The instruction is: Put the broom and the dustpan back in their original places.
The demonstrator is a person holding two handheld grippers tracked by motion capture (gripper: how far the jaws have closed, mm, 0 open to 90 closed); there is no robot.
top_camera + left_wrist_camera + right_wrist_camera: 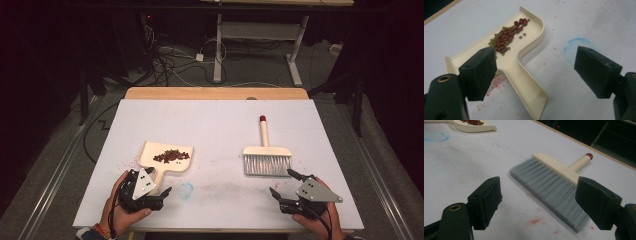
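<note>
A cream dustpan [167, 159] lies left of centre on the white table, holding a heap of red and green beans [171, 155]. My left gripper [159, 194] is open just in front of the pan's handle; the left gripper view has the dustpan [524, 70] and beans [507, 37] between and beyond its jaws. A cream hand brush [266, 155] with grey bristles and a red-tipped handle lies at the right. My right gripper [286, 186] is open just in front of the bristles. The brush [554, 182] lies flat, nothing between the jaws.
A faint blue ring mark [186, 189] sits on the table top [215, 125] between the grippers, with small red stains around. A wooden edge [215, 93] runs along the far side. Beyond it are a desk frame and cables on the floor.
</note>
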